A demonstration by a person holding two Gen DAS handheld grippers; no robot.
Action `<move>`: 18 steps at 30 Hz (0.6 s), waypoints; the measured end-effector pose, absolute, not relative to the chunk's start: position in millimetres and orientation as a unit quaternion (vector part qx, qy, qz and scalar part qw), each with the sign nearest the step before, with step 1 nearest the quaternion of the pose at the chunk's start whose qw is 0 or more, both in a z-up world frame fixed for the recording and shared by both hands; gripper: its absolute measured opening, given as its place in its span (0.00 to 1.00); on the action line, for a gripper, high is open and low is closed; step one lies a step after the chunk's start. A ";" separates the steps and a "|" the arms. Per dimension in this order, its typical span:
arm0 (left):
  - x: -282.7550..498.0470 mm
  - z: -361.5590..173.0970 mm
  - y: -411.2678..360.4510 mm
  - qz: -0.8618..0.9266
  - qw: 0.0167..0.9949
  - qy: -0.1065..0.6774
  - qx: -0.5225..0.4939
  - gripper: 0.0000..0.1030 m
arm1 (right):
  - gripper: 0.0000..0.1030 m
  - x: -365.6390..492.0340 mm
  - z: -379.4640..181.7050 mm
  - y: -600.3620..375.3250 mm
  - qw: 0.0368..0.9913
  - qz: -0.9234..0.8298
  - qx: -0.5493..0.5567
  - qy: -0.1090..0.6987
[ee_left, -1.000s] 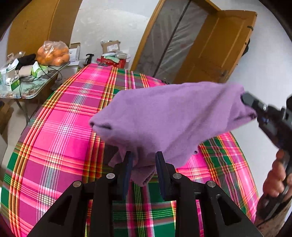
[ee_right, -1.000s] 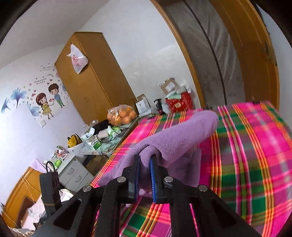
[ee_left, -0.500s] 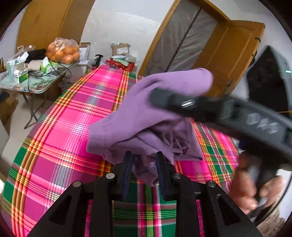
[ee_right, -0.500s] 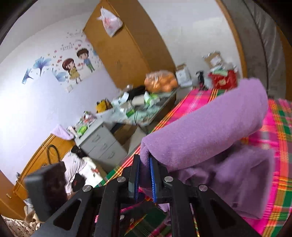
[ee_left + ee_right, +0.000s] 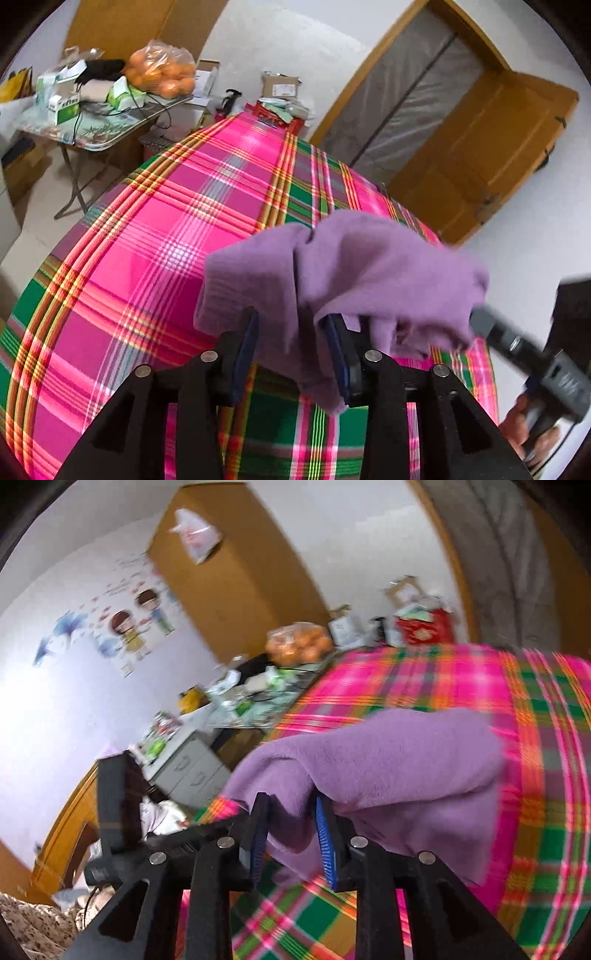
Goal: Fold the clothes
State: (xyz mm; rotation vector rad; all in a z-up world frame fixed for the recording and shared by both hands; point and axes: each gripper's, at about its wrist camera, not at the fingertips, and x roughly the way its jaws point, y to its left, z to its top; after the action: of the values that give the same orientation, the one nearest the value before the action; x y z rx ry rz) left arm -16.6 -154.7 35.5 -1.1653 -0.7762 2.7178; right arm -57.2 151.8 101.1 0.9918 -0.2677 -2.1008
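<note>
Purple cloth (image 5: 369, 273) is bunched up in a loose heap on the pink-and-green plaid counter (image 5: 155, 236), and it sits a lot lower than it did a second ago, when it was stretched out in the air between the two grippers. Half a second back it was already crumpling as the right gripper swung across — now that tool is off at the right edge of the left wrist view, blurred, with the person's hand (image 5: 524, 432) wrapped round its handle.

Left gripper (image 5: 291, 354) has its fingers spread wider than before. A flap of the cloth hangs down through the gap and looks to brush the right finger, but nothing is pinching it, so it reads as let go.

Right gripper (image 5: 290, 834) is the same story. Earlier its blue pads were clamped tight on the fabric edge, and now they stand well apart with the purple cloth (image 5: 388, 760) draped loosely between and over them. That view is pretty motion-blurred.

Side table with the bag of oranges (image 5: 162, 70) is in the same spot by the wall — nothing changed there.
</note>
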 end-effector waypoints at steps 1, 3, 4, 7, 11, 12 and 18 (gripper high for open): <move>-19.1 36.1 -155.9 0.888 0.040 -0.256 -0.381 0.40 | 0.27 -59.0 94.4 158.1 0.381 -0.827 0.398 -0.109; -21.1 36.6 -153.5 0.887 0.040 -0.256 -0.383 0.40 | 0.28 -60.5 86.0 165.5 0.370 -0.828 0.404 -0.117; -21.0 37.3 -150.2 0.887 0.046 -0.254 -0.383 0.40 | 0.29 -61.1 82.2 168.8 0.365 -0.829 0.406 -0.121; -16.1 38.9 -143.7 0.887 0.063 -0.247 -0.384 0.40 | 0.29 -61.2 84.0 163.7 0.365 -0.832 0.400 -0.124; -6.3 47.1 -143.7 0.900 0.061 -0.226 -0.368 0.40 | 0.31 -62.2 88.0 151.3 0.372 -0.830 0.400 -0.114; -4.0 50.4 -143.9 0.905 0.060 -0.219 -0.360 0.40 | 0.32 -63.0 88.7 147.7 0.375 -0.828 0.400 -0.116; 9.0 73.6 -126.7 0.909 0.148 -0.206 -0.329 0.41 | 0.34 -69.9 88.6 149.9 0.391 -0.809 0.402 -0.175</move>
State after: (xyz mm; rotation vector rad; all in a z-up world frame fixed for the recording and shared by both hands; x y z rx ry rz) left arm 9.0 -126.7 73.6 -0.9476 -0.5934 2.6159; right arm -69.9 149.9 88.6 1.0220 -0.4456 -2.0557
